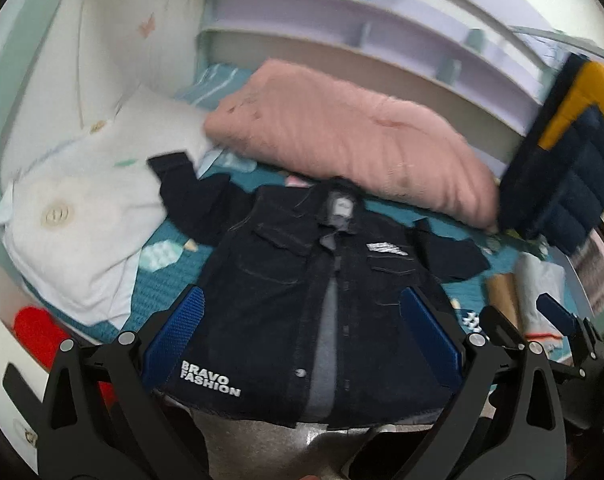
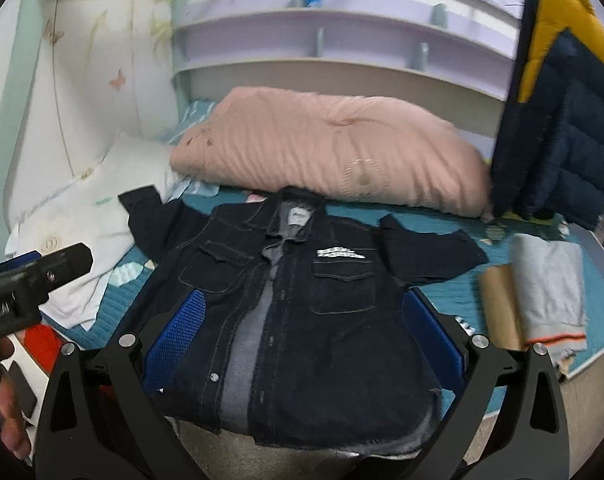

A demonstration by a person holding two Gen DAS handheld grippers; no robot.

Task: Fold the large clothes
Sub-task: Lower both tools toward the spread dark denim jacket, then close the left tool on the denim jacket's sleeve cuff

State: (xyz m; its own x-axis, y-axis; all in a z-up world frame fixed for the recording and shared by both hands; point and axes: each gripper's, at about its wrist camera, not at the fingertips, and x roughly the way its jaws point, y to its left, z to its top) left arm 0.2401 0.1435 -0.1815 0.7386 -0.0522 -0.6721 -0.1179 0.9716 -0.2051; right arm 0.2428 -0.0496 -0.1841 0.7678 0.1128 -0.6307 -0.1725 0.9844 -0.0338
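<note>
A dark denim jacket point(image 1: 270, 280) lies front up on the teal bed sheet point(image 1: 174, 280), unbuttoned, with grey lining showing down the middle and white "BRAVO FASHION" lettering near the hem. Its sleeves spread out to the left point(image 2: 150, 216) and right point(image 2: 429, 248). My left gripper point(image 1: 302, 294) hovers open over the jacket's lower half, with nothing between its blue pads. My right gripper point(image 2: 303, 297) is also open above the same jacket point(image 2: 302, 320) and holds nothing. The hem hangs over the bed's near edge.
A pink duvet point(image 2: 325, 148) lies behind the collar and a white pillow point(image 1: 86, 220) at left. A navy and yellow puffer jacket point(image 2: 561, 120) hangs at right above folded grey point(image 2: 549, 292) and tan point(image 2: 497, 308) clothes. Shelves point(image 2: 341, 36) line the back wall. A hand point(image 2: 6, 400) shows at lower left.
</note>
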